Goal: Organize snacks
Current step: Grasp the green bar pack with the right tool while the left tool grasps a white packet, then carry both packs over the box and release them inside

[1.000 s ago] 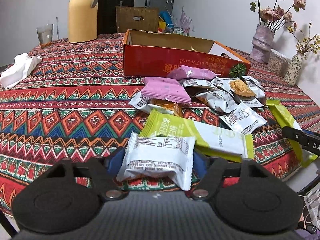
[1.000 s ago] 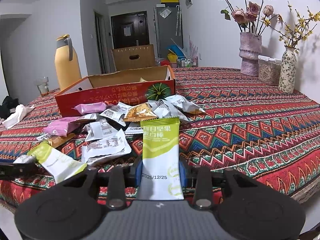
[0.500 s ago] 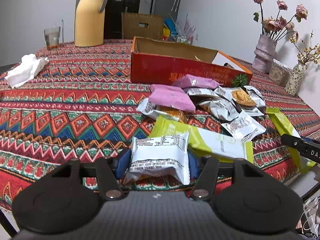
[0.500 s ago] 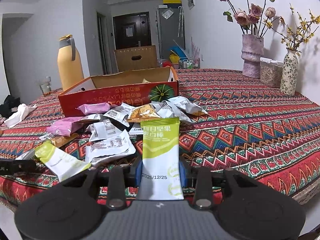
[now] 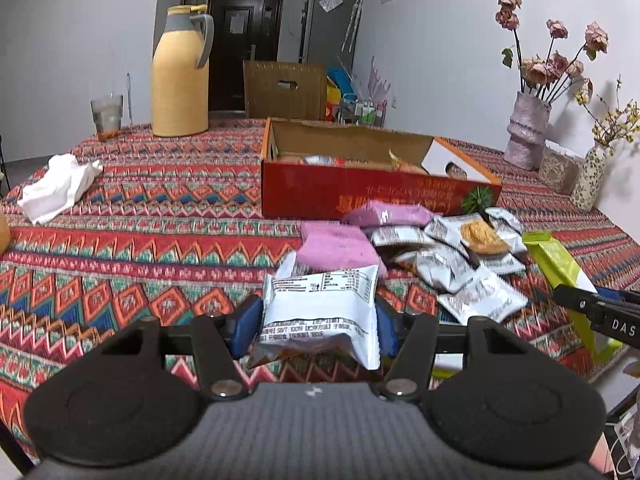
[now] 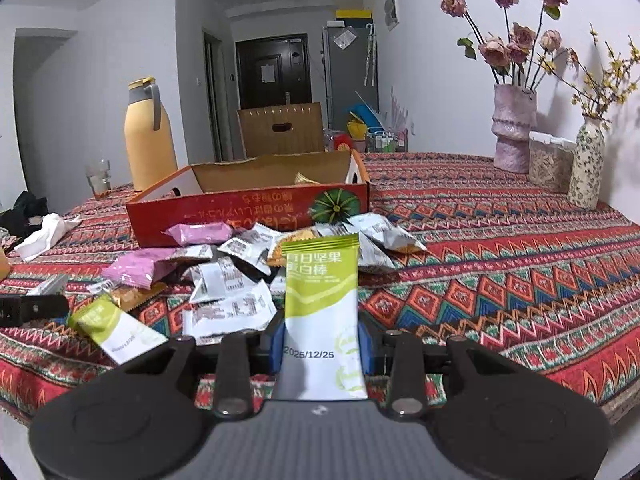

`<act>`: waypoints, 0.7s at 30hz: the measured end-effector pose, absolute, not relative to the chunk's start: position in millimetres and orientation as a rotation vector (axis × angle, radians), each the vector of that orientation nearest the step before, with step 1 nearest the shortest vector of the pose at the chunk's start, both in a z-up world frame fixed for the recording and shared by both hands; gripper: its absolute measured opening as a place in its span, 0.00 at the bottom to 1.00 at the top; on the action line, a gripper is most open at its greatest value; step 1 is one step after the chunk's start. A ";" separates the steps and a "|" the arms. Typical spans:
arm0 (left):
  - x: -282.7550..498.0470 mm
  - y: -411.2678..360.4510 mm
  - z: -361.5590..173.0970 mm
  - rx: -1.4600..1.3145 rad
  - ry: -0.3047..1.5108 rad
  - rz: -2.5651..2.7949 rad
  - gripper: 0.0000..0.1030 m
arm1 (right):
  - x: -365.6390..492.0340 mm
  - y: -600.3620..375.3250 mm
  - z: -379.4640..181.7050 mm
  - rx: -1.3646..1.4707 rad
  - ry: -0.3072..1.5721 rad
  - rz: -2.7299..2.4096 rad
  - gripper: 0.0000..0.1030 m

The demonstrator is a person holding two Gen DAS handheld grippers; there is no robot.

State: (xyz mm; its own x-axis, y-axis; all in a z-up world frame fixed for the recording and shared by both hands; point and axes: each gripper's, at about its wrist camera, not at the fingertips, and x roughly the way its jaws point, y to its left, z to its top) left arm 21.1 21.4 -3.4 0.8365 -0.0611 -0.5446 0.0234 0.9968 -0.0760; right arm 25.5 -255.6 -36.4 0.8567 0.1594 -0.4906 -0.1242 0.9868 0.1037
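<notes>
The left gripper [image 5: 318, 320] holds a white packet [image 5: 320, 308] crosswise between its blue fingers [image 5: 244, 326], which have just been closing and now press on both its ends; the packet is clear of the counter [image 5: 140, 216], above the near edge of the snack pile [image 5: 432, 256]; the right gripper [image 6: 320, 344] clamps a green bar [image 6: 322, 300] at a narrow gap, the bar standing upright with its printed date toward the camera; in the left view the same bar shows at the right edge, with the tip of the right gripper's black finger beside it.

The pile lies on the patterned cloth just in front of the red box [image 5: 360, 192]: pink packets [image 5: 336, 246], silver and white packets, one with an orange picture; a second green bar [image 6: 116, 328] lies flat at the near left in the right view, apart from the rest; the box is open at the top, with a few snacks visible inside.

Farther back on the counter stand a yellow jug [image 5: 180, 76] and a glass [image 5: 106, 114]; a crumpled white cloth [image 5: 56, 188] lies to the left; two vases [image 6: 514, 128] with dried flowers stand at the right by the wall.
</notes>
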 end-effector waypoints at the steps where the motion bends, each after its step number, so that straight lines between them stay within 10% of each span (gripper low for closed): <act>1: 23.4 20.5 -1.5 -0.065 0.573 -0.043 0.57 | 27.9 -254.7 -35.1 0.068 0.518 0.152 0.34; 21: 96.1 12.2 44.5 -0.049 0.469 -0.026 0.57 | 98.2 -244.4 -3.8 0.053 0.444 0.167 0.34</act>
